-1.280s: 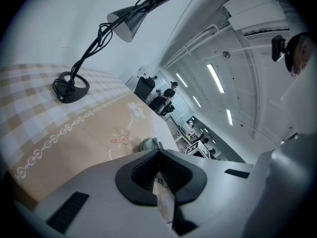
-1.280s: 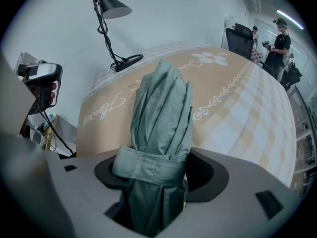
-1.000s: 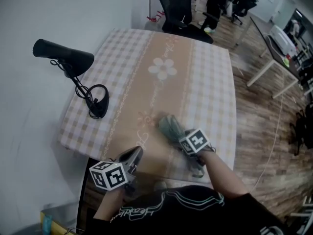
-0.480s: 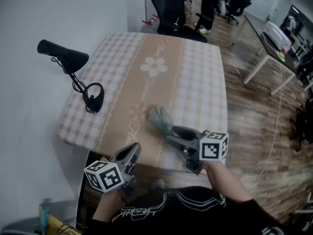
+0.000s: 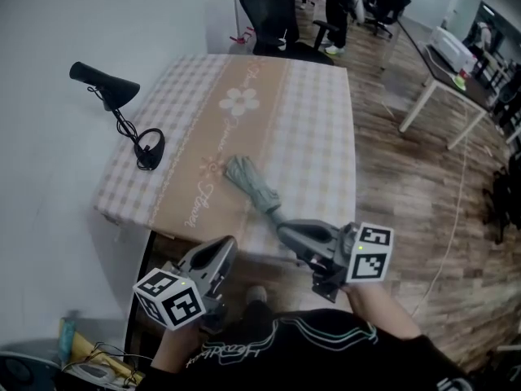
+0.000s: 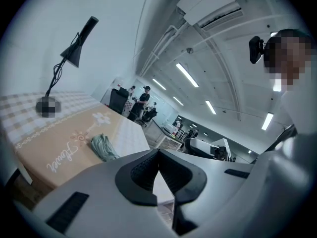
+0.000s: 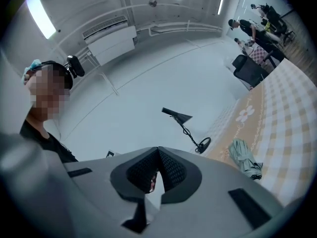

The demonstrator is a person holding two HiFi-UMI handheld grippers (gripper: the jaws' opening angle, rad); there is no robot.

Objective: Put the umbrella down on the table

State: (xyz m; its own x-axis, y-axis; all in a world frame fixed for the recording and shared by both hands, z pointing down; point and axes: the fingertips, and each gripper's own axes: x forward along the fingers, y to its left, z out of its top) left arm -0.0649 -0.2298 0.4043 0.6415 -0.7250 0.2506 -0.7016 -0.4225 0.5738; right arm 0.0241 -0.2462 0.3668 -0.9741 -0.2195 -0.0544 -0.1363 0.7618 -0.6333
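Note:
The folded grey-green umbrella (image 5: 252,187) lies flat on the checked tablecloth near the table's front edge, its handle end pointing toward me. It also shows as the umbrella (image 6: 103,147) in the left gripper view and the umbrella (image 7: 243,157) in the right gripper view. My right gripper (image 5: 283,230) hovers just short of the handle end, clear of it. Its jaws have just been closing and stand shut with nothing between them. My left gripper (image 5: 228,248) hangs in front of the table edge, shut and empty.
A black desk lamp (image 5: 106,81) with a round base (image 5: 151,148) stands at the table's left side. The table (image 5: 326,137) has a beige floral runner. A black office chair (image 5: 273,6) stands beyond its far end, and another desk (image 5: 440,72) at the right.
My right gripper has come off the umbrella's handle end, pulling back toward me and upward. The left gripper has also risen. The umbrella stays lying on the table.

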